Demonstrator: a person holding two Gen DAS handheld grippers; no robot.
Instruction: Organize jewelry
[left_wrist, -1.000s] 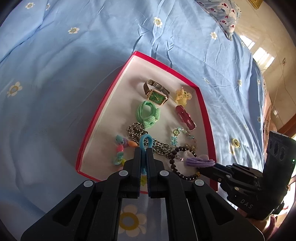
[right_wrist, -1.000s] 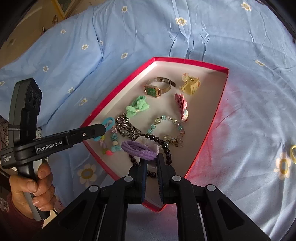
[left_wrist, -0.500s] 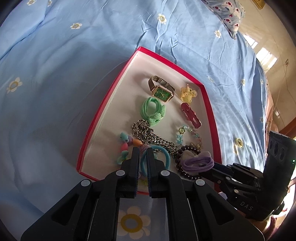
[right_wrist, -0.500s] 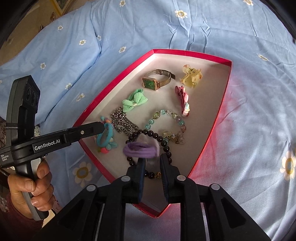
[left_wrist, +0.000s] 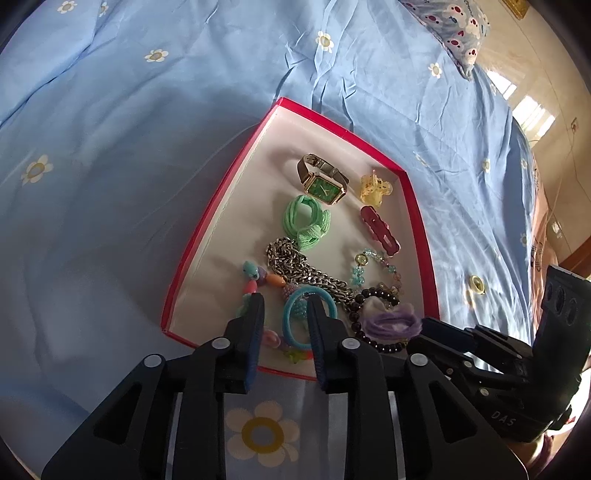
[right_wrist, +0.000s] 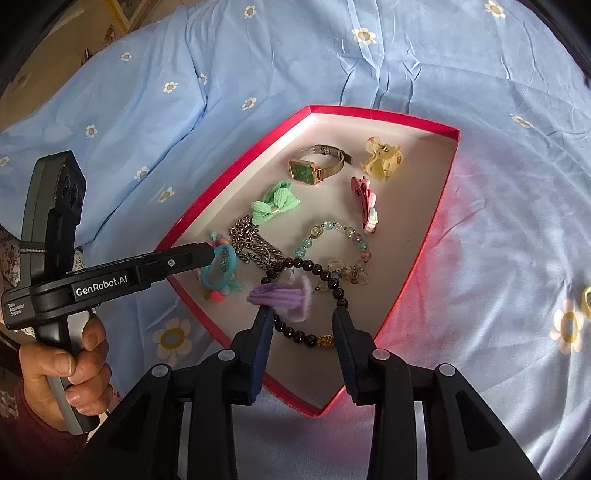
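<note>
A red box (left_wrist: 218, 206) (right_wrist: 443, 192) on the blue bedspread holds jewelry. My left gripper (left_wrist: 285, 306) is open over the box's near corner, and a teal hair tie (left_wrist: 295, 325) (right_wrist: 218, 269) lies between its fingers on the colourful bead bracelet (left_wrist: 258, 277). My right gripper (right_wrist: 303, 317) is open. A purple hair tie (right_wrist: 280, 295) (left_wrist: 391, 323) rests against its left fingertip, over the black bead bracelet (right_wrist: 325, 277). The box also holds a green-faced watch (left_wrist: 325, 188), green scrunchie (left_wrist: 306, 221), silver chain (left_wrist: 303, 266), yellow claw clip (left_wrist: 375, 188) and red clip (left_wrist: 380, 230).
A blue flowered bedspread (left_wrist: 129, 129) surrounds the box. A small yellow ring (left_wrist: 476, 284) (right_wrist: 586, 301) lies on the bedspread to the right of the box. A patterned pillow (left_wrist: 458, 22) is at the far right corner, with tiled floor beyond.
Both grippers have opened. The teal hair tie left the left jaws and lies in the box; the purple hair tie is released from the right jaws. Both grippers drew back slightly.
</note>
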